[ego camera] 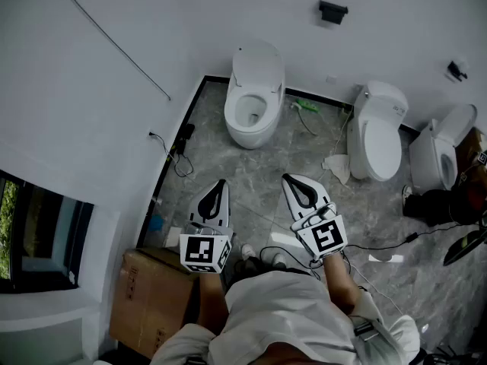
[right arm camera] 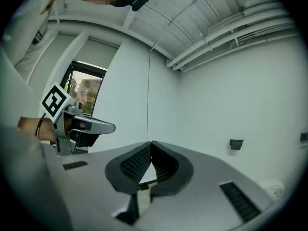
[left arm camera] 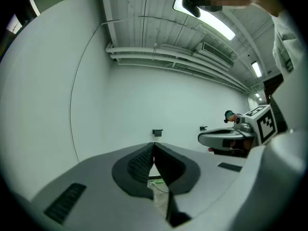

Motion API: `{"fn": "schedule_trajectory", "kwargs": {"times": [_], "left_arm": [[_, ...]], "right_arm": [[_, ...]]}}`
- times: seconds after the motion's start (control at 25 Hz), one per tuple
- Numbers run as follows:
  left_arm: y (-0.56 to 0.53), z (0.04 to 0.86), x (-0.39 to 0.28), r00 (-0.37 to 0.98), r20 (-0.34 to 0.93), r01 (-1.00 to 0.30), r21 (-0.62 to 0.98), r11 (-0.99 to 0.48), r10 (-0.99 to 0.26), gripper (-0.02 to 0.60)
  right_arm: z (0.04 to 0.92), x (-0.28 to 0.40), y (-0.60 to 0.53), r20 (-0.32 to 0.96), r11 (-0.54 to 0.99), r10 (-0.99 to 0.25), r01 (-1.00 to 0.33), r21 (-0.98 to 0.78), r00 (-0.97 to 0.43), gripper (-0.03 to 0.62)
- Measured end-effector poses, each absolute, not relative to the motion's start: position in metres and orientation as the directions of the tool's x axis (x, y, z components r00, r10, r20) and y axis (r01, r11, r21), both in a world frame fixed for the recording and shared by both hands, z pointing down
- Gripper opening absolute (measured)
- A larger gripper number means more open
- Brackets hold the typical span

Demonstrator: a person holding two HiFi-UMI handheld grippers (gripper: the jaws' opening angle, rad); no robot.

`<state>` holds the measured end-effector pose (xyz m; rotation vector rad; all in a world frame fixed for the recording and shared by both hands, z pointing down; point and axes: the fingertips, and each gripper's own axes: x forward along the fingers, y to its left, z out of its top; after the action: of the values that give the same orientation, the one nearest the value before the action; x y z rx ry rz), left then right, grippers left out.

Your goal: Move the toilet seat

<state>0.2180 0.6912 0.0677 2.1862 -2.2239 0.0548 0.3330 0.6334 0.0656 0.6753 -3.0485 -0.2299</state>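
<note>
Three white toilets stand along the far wall. The left toilet (ego camera: pixel 253 97) has its seat and lid raised, so its bowl is open. The middle toilet (ego camera: pixel 377 131) has its lid down. The third toilet (ego camera: pixel 440 149) is at the right edge. My left gripper (ego camera: pixel 221 182) is held level over the floor, well short of the left toilet, shut and empty. My right gripper (ego camera: pixel 288 179) is beside it, also shut and empty. In the left gripper view the left gripper (left arm camera: pixel 153 146) points at the bare wall, with the right gripper (left arm camera: pixel 202 138) at its right.
A cardboard box (ego camera: pixel 154 299) sits at my left by the wall. Black cables (ego camera: pixel 176 152) lie along the left wall, and a green hose (ego camera: pixel 307 106) lies between the toilets. Crumpled paper (ego camera: pixel 336 166) and a dark bag (ego camera: pixel 441 204) lie on the grey marble floor.
</note>
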Motion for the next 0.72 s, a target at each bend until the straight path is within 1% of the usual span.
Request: {"fn": "schedule_trajectory", "kwargs": {"times": [0.16, 0.32, 0.48, 0.72], "left_arm": [[0.693, 0.056, 0.262, -0.011, 0.022, -0.999, -0.034, 0.011, -1.000, 0.021], [0.703, 0.050, 0.284, -0.032, 0.018, -0.998, -0.059, 0.031, -0.999, 0.021], [0.702, 0.051, 0.287, -0.040, 0.028, -0.997, -0.074, 0.038, -0.999, 0.021], [0.678, 0.059, 0.273, -0.027, 0.028, -0.997, -0.068, 0.025, -0.999, 0.021]], "right_arm": [[0.063, 0.371, 0.635, -0.035, 0.903, -0.409, -0.410, 0.128, -0.912, 0.020], [0.060, 0.388, 0.641, -0.060, 0.910, -0.394, -0.398, 0.114, -0.917, 0.020], [0.050, 0.395, 0.639, -0.112, 0.909, -0.401, -0.410, 0.076, -0.909, 0.021], [0.057, 0.383, 0.617, -0.094, 0.900, -0.419, -0.427, 0.086, -0.903, 0.021]]}}
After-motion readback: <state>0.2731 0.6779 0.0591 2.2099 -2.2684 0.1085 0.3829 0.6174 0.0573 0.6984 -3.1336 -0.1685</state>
